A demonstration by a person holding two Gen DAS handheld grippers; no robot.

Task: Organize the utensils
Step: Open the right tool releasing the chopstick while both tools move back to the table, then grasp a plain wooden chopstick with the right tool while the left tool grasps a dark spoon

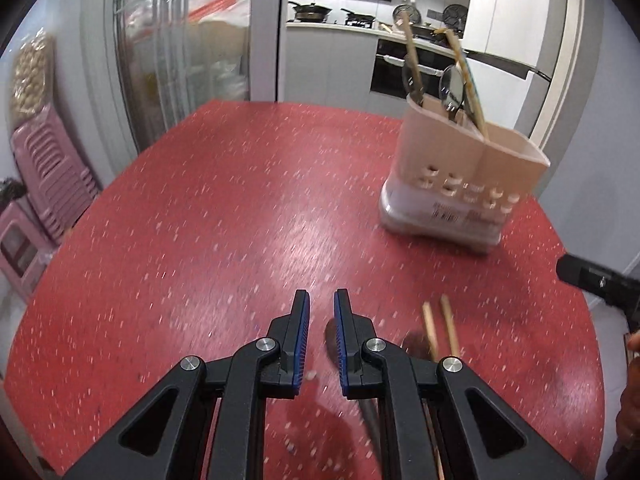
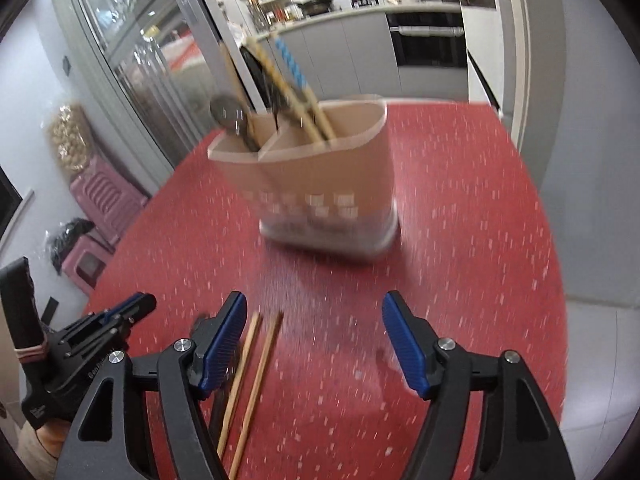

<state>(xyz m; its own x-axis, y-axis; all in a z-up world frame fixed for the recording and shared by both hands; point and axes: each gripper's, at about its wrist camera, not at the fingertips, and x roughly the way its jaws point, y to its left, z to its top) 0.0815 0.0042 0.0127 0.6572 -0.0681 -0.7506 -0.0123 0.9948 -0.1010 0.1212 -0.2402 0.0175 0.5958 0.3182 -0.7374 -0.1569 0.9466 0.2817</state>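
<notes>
Left wrist view: the left gripper (image 1: pixel 322 312) hovers over the red speckled table (image 1: pixel 200 200), fingers narrowly parted, pinching nothing. A pair of wooden chopsticks (image 1: pixel 440 328) lies just right of it; the beige plastic utensil holder (image 1: pixel 460 172) stands ahead-right.

Right wrist view: the right gripper (image 2: pixel 314 320) is spread wide, empty, chopsticks (image 2: pixel 252 368) beside its left finger, holder (image 2: pixel 316 184) straight ahead.

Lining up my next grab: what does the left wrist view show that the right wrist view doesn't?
Only left wrist: a dark utensil lying under the nearly closed, empty left gripper. Only right wrist: the wide-open right gripper, and the holder's dividers seen from above. Both: the red table, the holder, and the loose chopsticks.
</notes>
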